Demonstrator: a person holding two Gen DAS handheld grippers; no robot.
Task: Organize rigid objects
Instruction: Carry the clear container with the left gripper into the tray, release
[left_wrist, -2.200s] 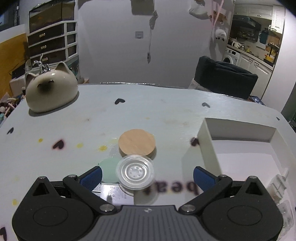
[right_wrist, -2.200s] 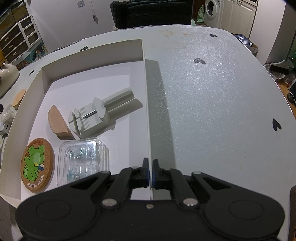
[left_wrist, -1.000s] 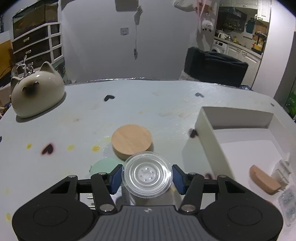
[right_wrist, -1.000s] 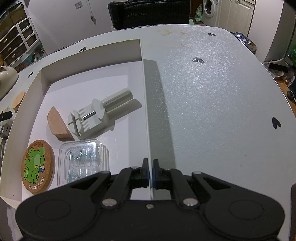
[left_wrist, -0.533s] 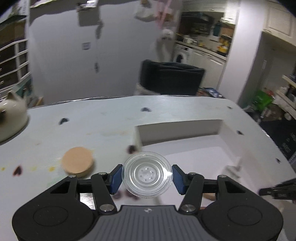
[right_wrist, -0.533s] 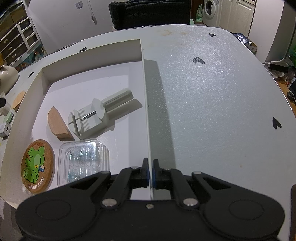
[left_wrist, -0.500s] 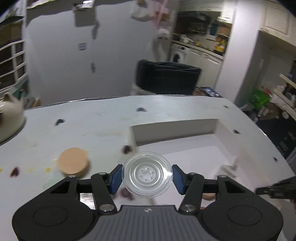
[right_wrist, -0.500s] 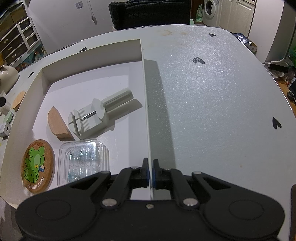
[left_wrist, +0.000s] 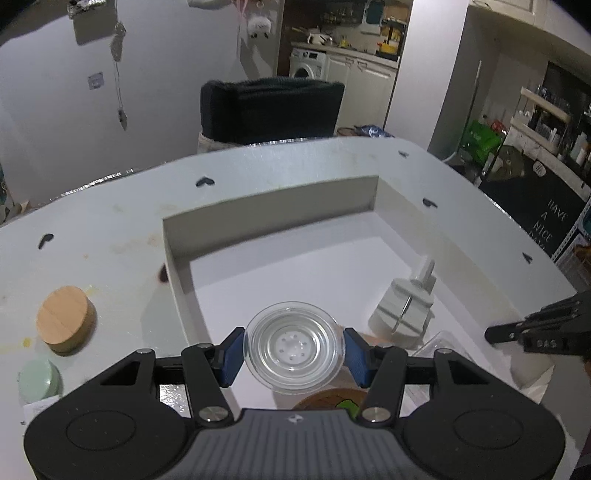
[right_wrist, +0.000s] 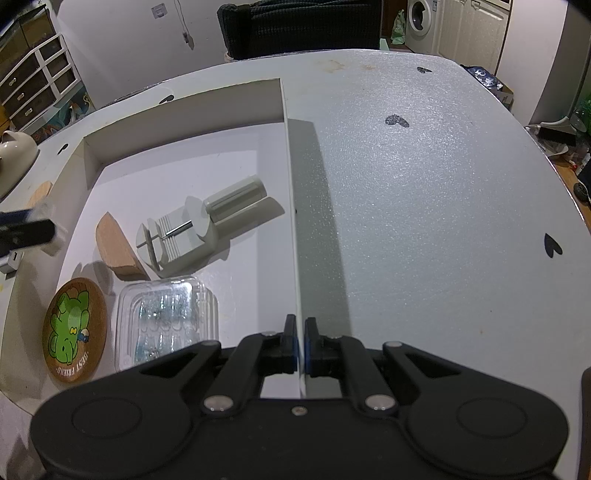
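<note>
White box (right_wrist: 284, 122): far half of floor bare; near half crowded by grey tool (right_wrist: 199, 225), wood wedge (right_wrist: 112, 245), coaster (right_wrist: 74, 330), clear case (right_wrist: 166, 325) from 6 to 9 o'clock

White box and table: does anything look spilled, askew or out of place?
Nothing in the shallow white box looks spilled or damaged. Odd bits: yellowish stains on the pale table, and the round wooden lid and small mint-green round tin sit outside the box, unsorted.

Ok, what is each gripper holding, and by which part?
Left gripper: clear round container, by its sides. Right gripper: white box, by its side wall.
</note>
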